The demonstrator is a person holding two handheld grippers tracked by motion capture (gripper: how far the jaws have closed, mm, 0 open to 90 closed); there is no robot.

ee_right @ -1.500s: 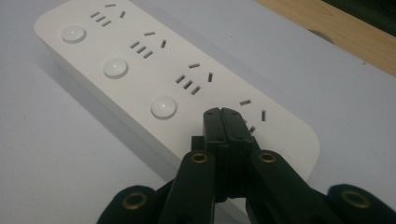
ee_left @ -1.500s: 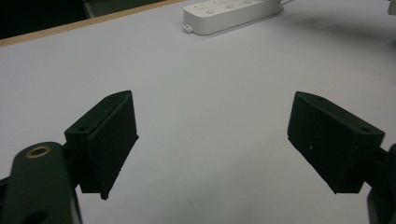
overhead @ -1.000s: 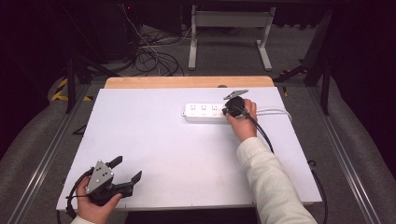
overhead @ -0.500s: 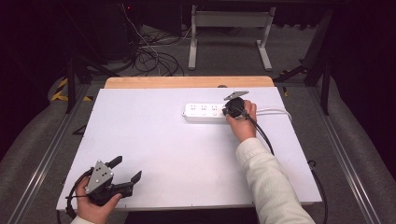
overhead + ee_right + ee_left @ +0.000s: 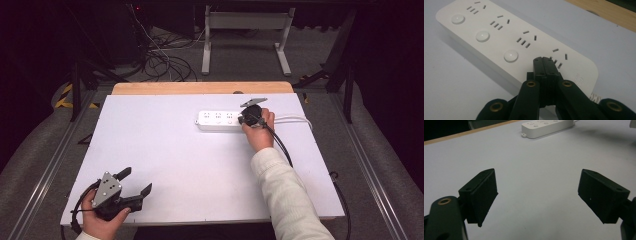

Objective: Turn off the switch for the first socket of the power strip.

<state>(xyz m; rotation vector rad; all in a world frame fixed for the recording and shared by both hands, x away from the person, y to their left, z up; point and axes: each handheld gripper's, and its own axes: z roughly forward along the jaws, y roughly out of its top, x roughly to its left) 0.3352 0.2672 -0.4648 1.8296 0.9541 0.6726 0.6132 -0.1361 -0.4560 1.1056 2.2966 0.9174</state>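
A dim room with dark floor and tangled cables behind frames a white tabletop with a wooden strip along its far edge. In the high view, a white power strip lies flat in the upper middle of the frame, its white cord running off to the right. The right hand-held gripper sits at the strip's right end; in the right gripper view its jaws are pressed together with nothing between them, tips over the strip's last outlet beside the fourth switch position, whether touching cannot be told. The left hand-held gripper is at the lower left of the frame, near the tabletop's front edge, its jaws spread wide and empty, well apart from the strip.
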